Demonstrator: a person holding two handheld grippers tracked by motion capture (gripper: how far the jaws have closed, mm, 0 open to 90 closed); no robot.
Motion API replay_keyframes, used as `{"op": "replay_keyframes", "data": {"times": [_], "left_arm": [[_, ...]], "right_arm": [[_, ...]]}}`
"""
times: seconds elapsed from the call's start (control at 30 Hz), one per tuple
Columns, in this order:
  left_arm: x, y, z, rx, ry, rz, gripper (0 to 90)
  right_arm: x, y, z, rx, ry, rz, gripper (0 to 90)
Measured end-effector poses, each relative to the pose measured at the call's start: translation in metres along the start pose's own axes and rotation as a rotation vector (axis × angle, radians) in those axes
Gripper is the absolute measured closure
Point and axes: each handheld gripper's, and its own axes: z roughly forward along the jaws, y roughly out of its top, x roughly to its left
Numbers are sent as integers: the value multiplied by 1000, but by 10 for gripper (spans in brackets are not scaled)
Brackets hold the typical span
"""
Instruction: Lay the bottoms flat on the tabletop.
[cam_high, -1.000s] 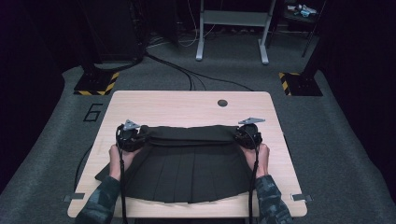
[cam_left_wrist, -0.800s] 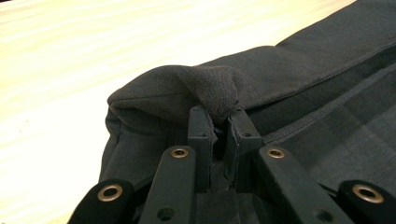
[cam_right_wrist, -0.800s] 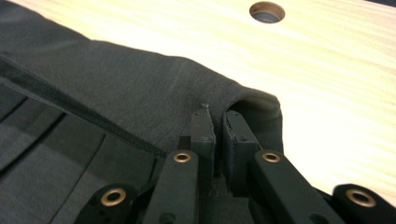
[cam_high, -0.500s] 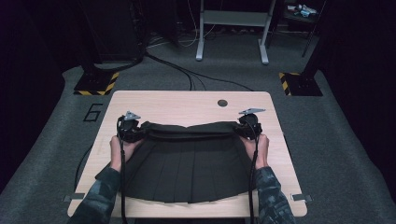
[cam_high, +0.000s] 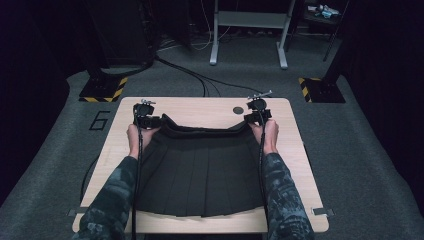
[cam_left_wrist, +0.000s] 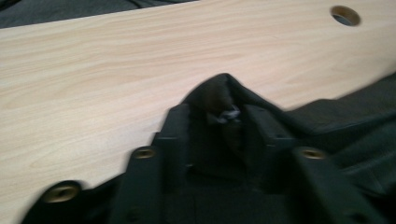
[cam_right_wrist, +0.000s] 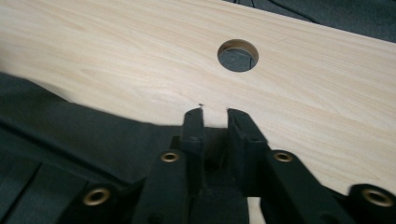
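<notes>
High view: my left hand-held gripper (cam_high: 150, 121) and right hand-held gripper (cam_high: 255, 118) have just been opening. Skirt (cam_high: 200, 170) waistband corners sit loosely between their jaws. Bare surface (cam_high: 200, 106) lies open toward twelve o'clock.

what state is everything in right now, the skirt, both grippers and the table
black pleated skirt: spread flat on the table, waistband at the far side with its two ends lifted.
left gripper: jaws have just been opening, waistband corner between them.
right gripper: jaws have just been opening, cloth in the gap.
table: far strip bare, round hole uncovered.
</notes>
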Motion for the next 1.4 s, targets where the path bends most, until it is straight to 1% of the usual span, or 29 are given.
{"op": "replay_keyframes", "data": {"times": [0.03,0.07,0.1,0.13,0.17,0.2,0.23,0.3,0.33,0.4,0.43,0.47,0.53,0.6,0.63,0.67,0.73,0.8,0.93,0.97,1.0,1.07,1.1,1.17,1.2,1.27,1.33,1.37,1.4], "left_arm": [[-1,2,0,-4,12,-4,504],[-1,3,-1,-11,22,4,458],[-2,4,-3,-13,33,9,429],[-1,3,-4,-14,33,12,404],[0,2,-6,-13,36,11,388],[2,0,-7,-19,37,1,355],[3,0,-8,-23,33,-6,327],[9,-3,-13,-39,26,-13,280],[12,-5,-15,-45,19,-23,257],[16,-7,-21,-49,21,-23,230],[18,-9,-23,-39,20,-19,209],[20,-11,-26,-37,18,-18,200],[24,-17,-33,-36,4,-33,171],[24,-24,-39,-42,15,-13,171],[25,-28,-41,-35,4,-12,168],[25,-32,-43,-40,4,-8,163],[23,-42,-48,-31,9,9,164],[21,-56,-55,-35,-10,4,164],[16,-79,-67,-43,-23,29,166],[13,-88,-71,-40,-28,26,167],[12,-92,-74,-41,-30,33,168],[9,-105,-80,-41,-27,48,168],[7,-111,-83,-41,-39,45,170],[3,-123,-89,-44,-35,53,174],[1,-133,-93,-43,-39,57,177],[-2,-144,-97,-44,-45,55,185],[-6,-157,-100,-32,-35,68,195],[-7,-164,-102,-25,-37,67,197],[-8,-170,-103,-32,-31,64,202]], "right_arm": [[-2,2,2,-7,0,1,727],[-3,3,2,-10,-7,13,678],[-5,4,2,-17,-9,17,677],[-5,3,1,-17,0,33,671],[-7,2,0,-17,0,25,652],[-8,0,-2,-18,5,43,638],[-11,-2,-5,-29,18,37,622],[-12,-7,-11,-37,27,48,600],[-13,-11,-14,-44,42,37,588],[-12,-19,-20,-58,48,24,553],[-12,-23,-24,-53,46,17,533],[-12,-28,-27,-57,59,13,519],[-11,-38,-33,-61,62,11,461],[-10,-51,-39,-58,81,10,425],[-10,-57,-42,-66,85,7,410],[-9,-64,-44,-67,87,3,406],[-8,-76,-47,-70,93,-6,387],[-6,-91,-51,-63,100,-2,373],[-6,-119,-58,-83,104,-21,335],[-6,-124,-59,-84,103,-19,335],[-6,-132,-61,-95,107,-12,330],[-5,-141,-63,-91,102,-6,317],[-5,-146,-64,-97,93,-15,318],[-5,-155,-65,-96,93,-9,309],[-5,-159,-65,-100,89,-8,309],[-4,-169,-66,-97,87,-4,299],[-3,-176,-66,-91,79,-16,293],[-3,-180,-66,-90,78,-8,285],[-3,-184,-66,-80,74,-5,279]]}}
